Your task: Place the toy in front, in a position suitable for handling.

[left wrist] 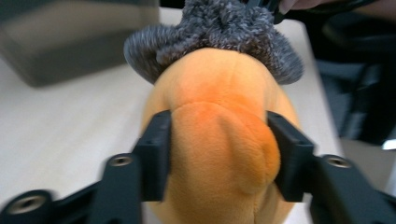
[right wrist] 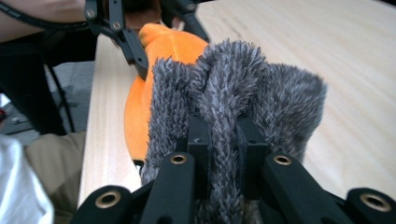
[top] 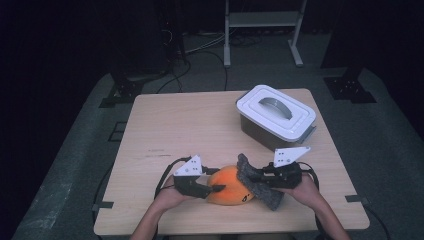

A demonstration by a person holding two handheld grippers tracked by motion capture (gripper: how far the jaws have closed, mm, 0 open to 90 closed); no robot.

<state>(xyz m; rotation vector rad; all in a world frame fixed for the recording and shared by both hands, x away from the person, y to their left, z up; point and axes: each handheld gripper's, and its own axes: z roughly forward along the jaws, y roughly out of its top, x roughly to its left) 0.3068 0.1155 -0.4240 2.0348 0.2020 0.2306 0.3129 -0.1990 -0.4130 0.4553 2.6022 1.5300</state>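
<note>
Your left gripper point(left wrist: 217, 154) has its jaws partly closed, pressing both sides of the orange plush toy point(top: 229, 185), which lies at the near edge of the table point(top: 200, 120). Your right gripper point(right wrist: 219, 140) is clamped tight on a fold of the grey fuzzy cloth point(right wrist: 233, 88), which drapes against the toy's far end.

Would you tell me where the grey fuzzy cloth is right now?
In the high view the grey fuzzy cloth lies near the table's front edge, against the orange plush toy's right side, pinched by the right gripper.
</note>
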